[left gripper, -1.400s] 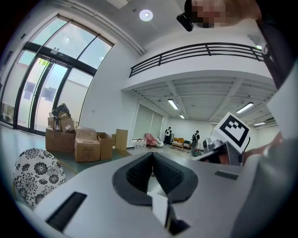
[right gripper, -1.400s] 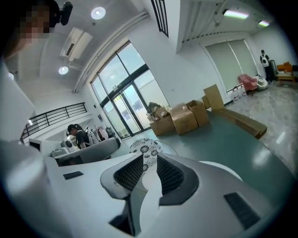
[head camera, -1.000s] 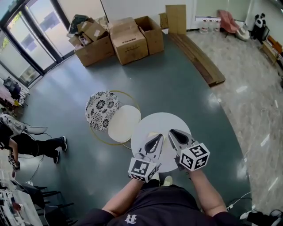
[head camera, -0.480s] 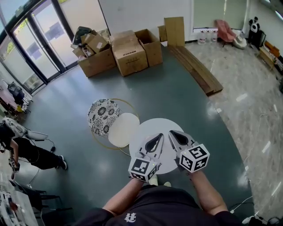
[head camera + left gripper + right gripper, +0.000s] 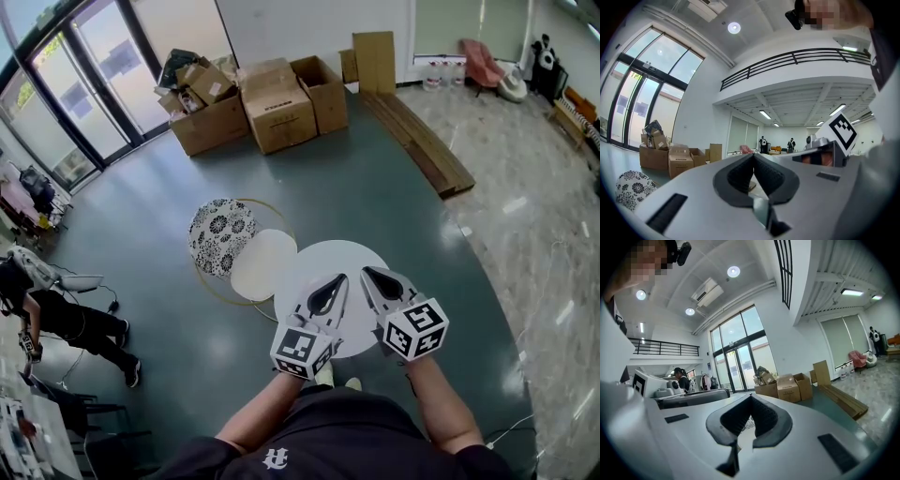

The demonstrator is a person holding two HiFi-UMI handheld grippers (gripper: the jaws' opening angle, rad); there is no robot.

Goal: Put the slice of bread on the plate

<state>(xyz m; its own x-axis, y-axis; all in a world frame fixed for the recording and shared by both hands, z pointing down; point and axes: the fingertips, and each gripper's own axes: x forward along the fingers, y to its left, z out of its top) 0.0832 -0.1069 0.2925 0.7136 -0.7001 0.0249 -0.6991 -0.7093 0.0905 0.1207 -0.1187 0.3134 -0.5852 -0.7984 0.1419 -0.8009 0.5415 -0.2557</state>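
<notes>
Left gripper (image 5: 336, 279) and right gripper (image 5: 367, 273), jaws pressed together and empty, hover over the white table (image 5: 328, 255). Cardboard boxes (image 5: 279, 98) at eleven o'clock: print unreadable.

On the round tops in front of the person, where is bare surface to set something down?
The white round table is bare on its far half, between the left gripper, the right gripper and the far rim. The cream round top, between the patterned stool and the white table, is bare too. Crowded: the table's near side, under both grippers.
</notes>
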